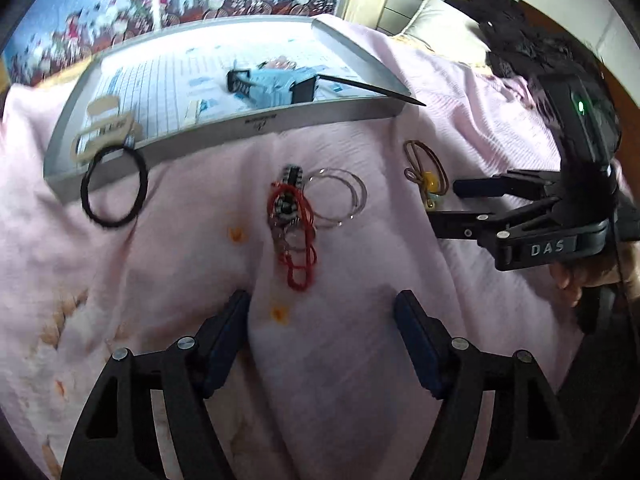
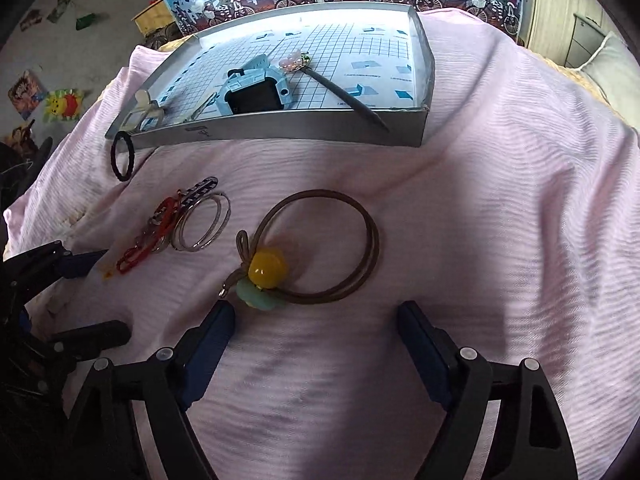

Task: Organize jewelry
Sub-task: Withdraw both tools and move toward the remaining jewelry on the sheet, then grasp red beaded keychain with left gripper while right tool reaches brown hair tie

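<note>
A: Your right gripper (image 2: 316,312) — state?
B: Spread wide, nothing held. Brown hair tie (image 2: 320,246) with yellow bead lies at its 12 o'clock on the pink blanket (image 2: 500,220).
A: Left?
B: Your left gripper (image 1: 322,300) is spread too — red cord (image 1: 298,236) and silver rings (image 1: 336,196) at 12, grey tray (image 1: 256,124) beyond.

Pink bedspread (image 2: 480,208) carries a grey tray (image 2: 304,134), silver bangles (image 2: 204,224) (two, perhaps), brown hair-tie (image 2: 320,244).
</note>
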A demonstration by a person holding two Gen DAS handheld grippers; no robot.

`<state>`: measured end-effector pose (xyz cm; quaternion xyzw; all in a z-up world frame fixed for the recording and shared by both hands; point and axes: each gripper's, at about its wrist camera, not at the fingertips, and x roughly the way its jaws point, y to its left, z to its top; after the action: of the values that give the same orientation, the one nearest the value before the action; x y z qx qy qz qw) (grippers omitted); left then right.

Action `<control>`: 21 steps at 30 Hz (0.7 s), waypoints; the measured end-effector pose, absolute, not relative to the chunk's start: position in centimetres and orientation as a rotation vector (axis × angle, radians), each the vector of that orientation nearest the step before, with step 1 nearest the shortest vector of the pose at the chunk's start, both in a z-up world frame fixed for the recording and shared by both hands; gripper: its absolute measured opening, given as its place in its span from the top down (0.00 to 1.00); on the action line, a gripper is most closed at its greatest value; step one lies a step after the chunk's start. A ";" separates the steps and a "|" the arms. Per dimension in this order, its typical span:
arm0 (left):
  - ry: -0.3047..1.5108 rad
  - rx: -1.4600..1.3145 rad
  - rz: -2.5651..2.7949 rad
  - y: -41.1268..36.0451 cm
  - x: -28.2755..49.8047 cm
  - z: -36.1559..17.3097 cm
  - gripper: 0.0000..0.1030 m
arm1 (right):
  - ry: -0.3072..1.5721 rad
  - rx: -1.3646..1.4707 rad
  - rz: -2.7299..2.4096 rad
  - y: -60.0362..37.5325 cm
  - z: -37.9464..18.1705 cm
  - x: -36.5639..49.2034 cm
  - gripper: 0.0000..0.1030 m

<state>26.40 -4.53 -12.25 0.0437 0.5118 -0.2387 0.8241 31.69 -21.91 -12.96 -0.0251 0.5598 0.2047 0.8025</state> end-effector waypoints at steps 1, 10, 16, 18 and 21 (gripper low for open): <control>1.066 0.115 -0.506 -4.7 26.3 -12.1 0.34 | 1.198 -0.042 0.436 -22.1 -12.9 31.7 0.20; 0.913 0.105 -0.590 -4.8 25.2 -9.7 0.44 | 1.193 0.075 0.435 -23.7 -12.6 32.3 0.26; 0.948 0.196 -0.622 -6.5 25.0 -10.8 0.55 | 1.193 0.138 0.435 -24.3 -12.4 32.5 0.32; 0.984 0.195 -0.590 -6.3 25.5 -11.7 0.57 | 1.187 0.133 0.439 -24.4 -12.3 32.4 0.36; 0.995 0.127 -0.542 -5.1 26.3 -11.8 0.57 | 1.177 0.120 0.447 -24.0 -12.2 32.4 0.38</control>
<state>26.26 -5.11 -11.79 0.0601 0.4712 -0.2568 0.8417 32.44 -23.99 -12.21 0.0560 0.5500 0.2088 0.8067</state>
